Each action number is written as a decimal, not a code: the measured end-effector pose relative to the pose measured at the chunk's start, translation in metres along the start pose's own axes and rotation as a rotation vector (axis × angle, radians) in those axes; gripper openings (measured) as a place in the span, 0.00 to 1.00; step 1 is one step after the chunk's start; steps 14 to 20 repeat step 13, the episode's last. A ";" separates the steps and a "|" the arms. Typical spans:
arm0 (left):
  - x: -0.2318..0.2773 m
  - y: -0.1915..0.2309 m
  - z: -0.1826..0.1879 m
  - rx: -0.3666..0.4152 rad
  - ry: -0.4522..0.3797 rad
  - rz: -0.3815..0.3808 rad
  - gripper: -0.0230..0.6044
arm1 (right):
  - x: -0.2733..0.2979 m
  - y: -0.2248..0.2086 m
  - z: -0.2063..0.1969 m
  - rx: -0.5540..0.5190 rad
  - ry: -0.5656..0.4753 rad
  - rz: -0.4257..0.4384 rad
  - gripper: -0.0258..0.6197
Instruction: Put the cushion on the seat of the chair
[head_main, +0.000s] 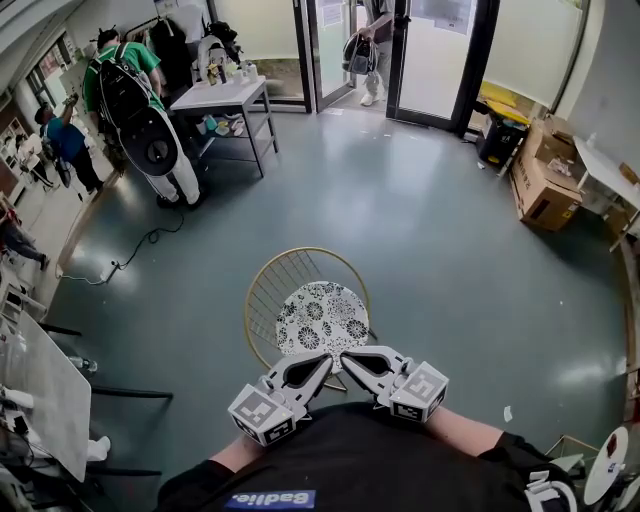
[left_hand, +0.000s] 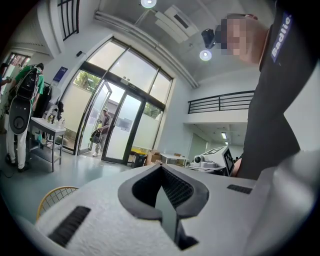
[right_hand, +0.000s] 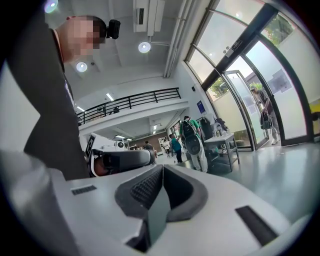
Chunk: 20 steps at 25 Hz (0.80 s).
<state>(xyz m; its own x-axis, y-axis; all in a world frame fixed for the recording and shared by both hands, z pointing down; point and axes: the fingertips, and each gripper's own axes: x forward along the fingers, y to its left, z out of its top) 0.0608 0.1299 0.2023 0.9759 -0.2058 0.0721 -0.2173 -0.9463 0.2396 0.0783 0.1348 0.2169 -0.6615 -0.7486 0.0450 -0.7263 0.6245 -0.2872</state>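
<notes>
A round cushion (head_main: 322, 316) with a black-and-white flower print lies flat on the seat of a gold wire chair (head_main: 268, 285), mid-floor just ahead of me. Both grippers hang close to my body, just on the near side of the chair and above it. My left gripper (head_main: 323, 360) and my right gripper (head_main: 347, 358) point inward at each other, tips nearly meeting. Each is shut with nothing between its jaws. The left gripper view shows its shut jaws, tips (left_hand: 161, 167), and part of the chair's wire rim (left_hand: 55, 195). In the right gripper view its jaws, tips (right_hand: 162, 167), are also shut and empty.
A grey table (head_main: 225, 97) with bottles stands at the back left, with people and a large bag (head_main: 150, 130) beside it. Cardboard boxes (head_main: 545, 180) sit at the right wall. Glass doors (head_main: 430, 50) are at the back. A cable (head_main: 130, 255) trails on the floor. A white tabletop (head_main: 40, 390) is at my left.
</notes>
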 end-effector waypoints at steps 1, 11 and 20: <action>-0.001 0.000 -0.003 -0.001 -0.002 0.002 0.06 | 0.000 0.001 -0.003 0.003 0.001 0.003 0.09; -0.002 0.002 0.007 0.001 -0.008 0.007 0.06 | 0.003 0.002 0.008 -0.004 0.002 0.006 0.09; -0.003 0.001 0.008 0.000 -0.008 0.006 0.06 | 0.003 0.002 0.009 -0.002 0.000 0.006 0.09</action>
